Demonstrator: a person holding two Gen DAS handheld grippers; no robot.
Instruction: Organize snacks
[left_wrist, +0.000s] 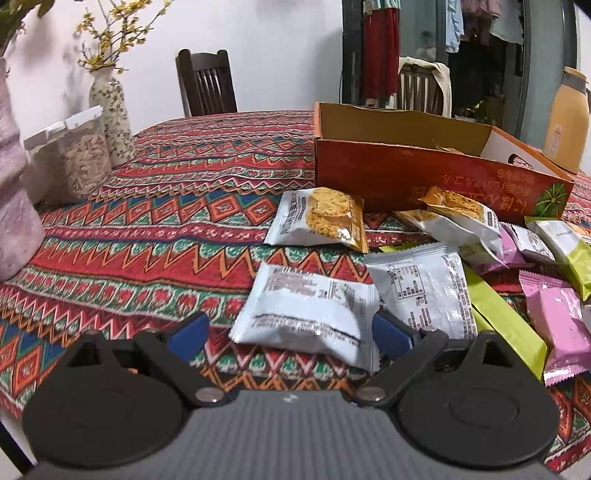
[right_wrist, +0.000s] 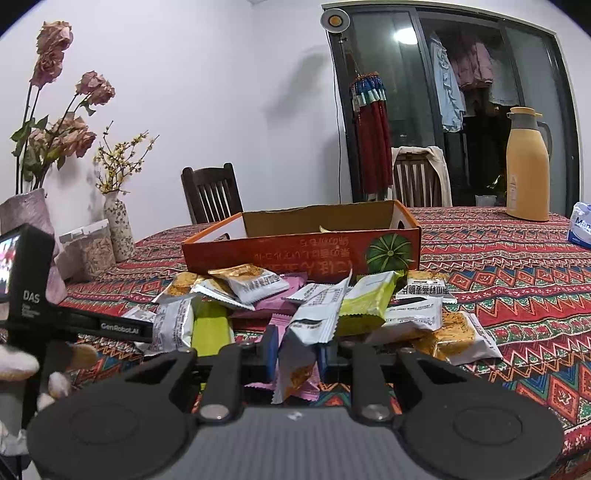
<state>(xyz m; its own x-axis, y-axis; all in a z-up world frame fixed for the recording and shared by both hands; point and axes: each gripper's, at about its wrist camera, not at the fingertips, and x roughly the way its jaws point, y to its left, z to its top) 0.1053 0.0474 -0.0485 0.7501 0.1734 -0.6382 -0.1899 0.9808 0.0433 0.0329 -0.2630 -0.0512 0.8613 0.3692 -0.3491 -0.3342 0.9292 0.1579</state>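
In the left wrist view my left gripper (left_wrist: 290, 332) stands open wide just above the tablecloth. A white snack packet (left_wrist: 306, 317) lies flat between its blue pads, close to the right pad and apart from the left one. In the right wrist view my right gripper (right_wrist: 296, 354) is shut on a white packet with an orange biscuit picture (right_wrist: 295, 365), which stands on edge between the pads. Behind it is a heap of white, green and pink snack packets (right_wrist: 362, 302). The open orange cardboard box (right_wrist: 295, 254) sits beyond the heap, also seen as the box (left_wrist: 406, 177).
A seed jar (left_wrist: 81, 162) and a flowered vase (left_wrist: 110, 114) stand at the left. A yellow flask (right_wrist: 526, 166) and a tissue pack (right_wrist: 580, 225) are at the far right. Two chairs stand behind the table. A hand (right_wrist: 22, 363) holds the left tool's housing (right_wrist: 26, 280).
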